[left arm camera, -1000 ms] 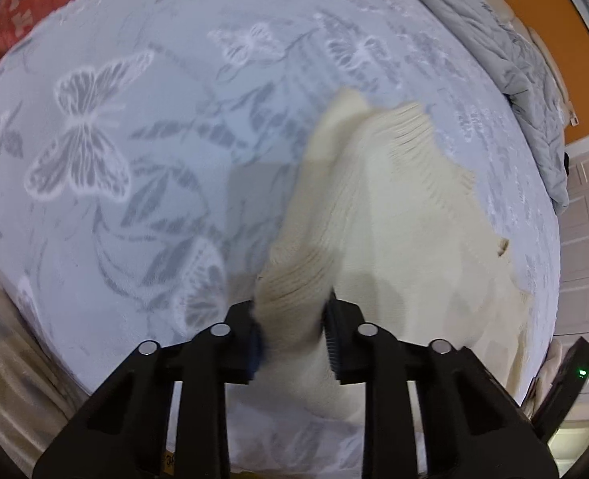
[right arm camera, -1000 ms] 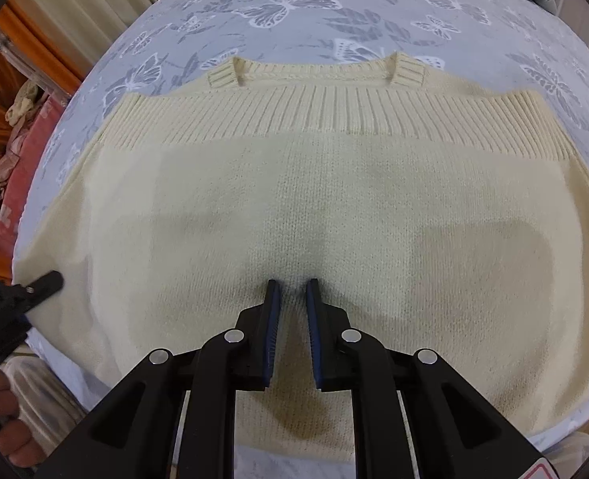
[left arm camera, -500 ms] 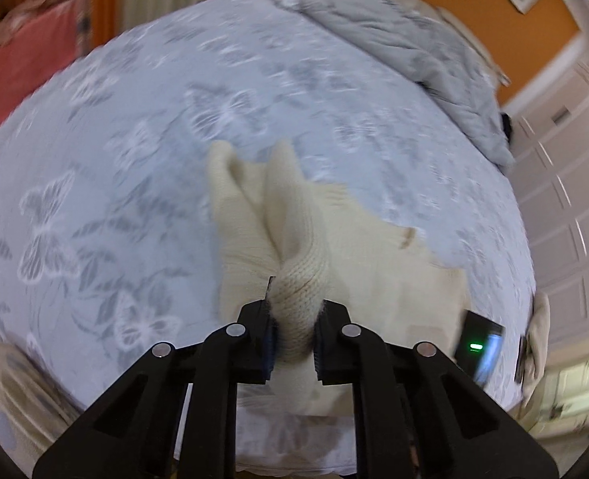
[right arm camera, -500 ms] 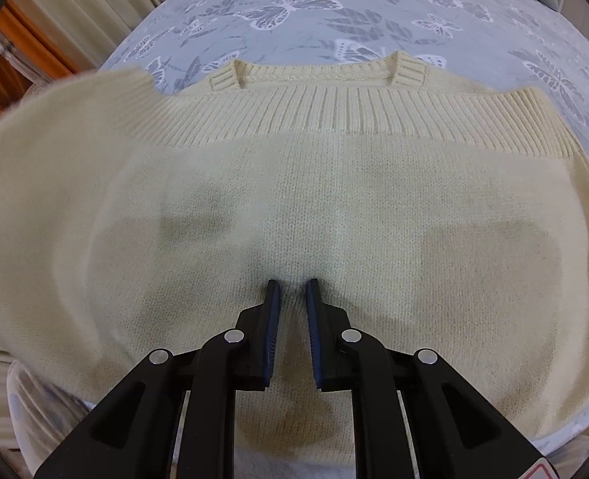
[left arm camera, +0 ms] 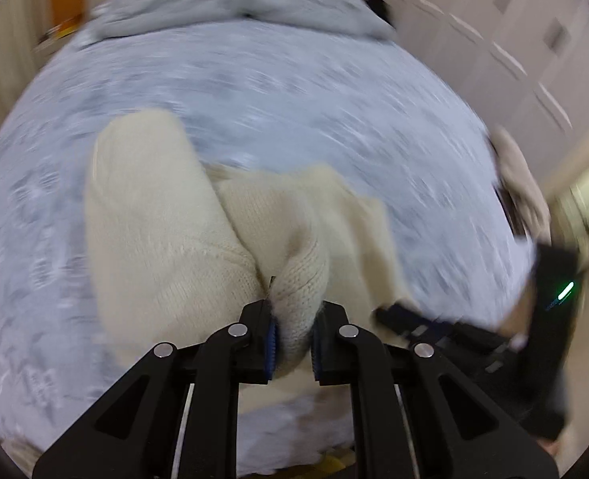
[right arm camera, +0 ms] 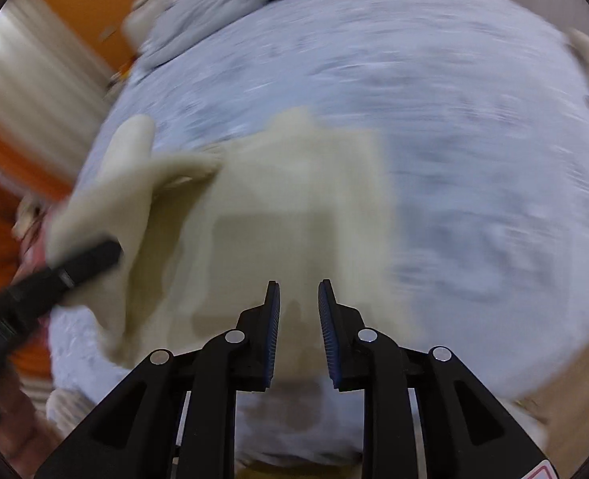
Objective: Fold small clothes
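Cream knit fills the middle of both views: a small sweater (right arm camera: 294,207) lies on the bed (right arm camera: 474,159), on a pale blue-grey printed cover, toward the bed's near edge. Both pictures are smeared by motion, so fine detail is lost.

The fold looks to be underway but not finished. The left tongs (left arm camera: 292,333) are pinching a thick bunch of the knit between their blue pads, and that part of the sweater (left arm camera: 155,239) stands lifted and rolled above the bed instead of lying flat. In the right wrist view the same raised flap shows at the left, with the left tongs (right arm camera: 91,257) gripping it, while the rest of the garment lies spread as a roughly square panel. By my reading, one side is being carried over the body; the flap has yet to be laid down and smoothed, and any further folds remain to be made.

The right tongs (right arm camera: 299,319) are spread, with a clear gap between the pads and nothing held. They hover over the near hem of the flat panel; whether they touch the knit I cannot tell. The sweater lies directly ahead of them and extends away toward the bed's far side.

A crumpled grey blanket (left arm camera: 234,4) lies along the bed's far edge, well apart from the sweater.
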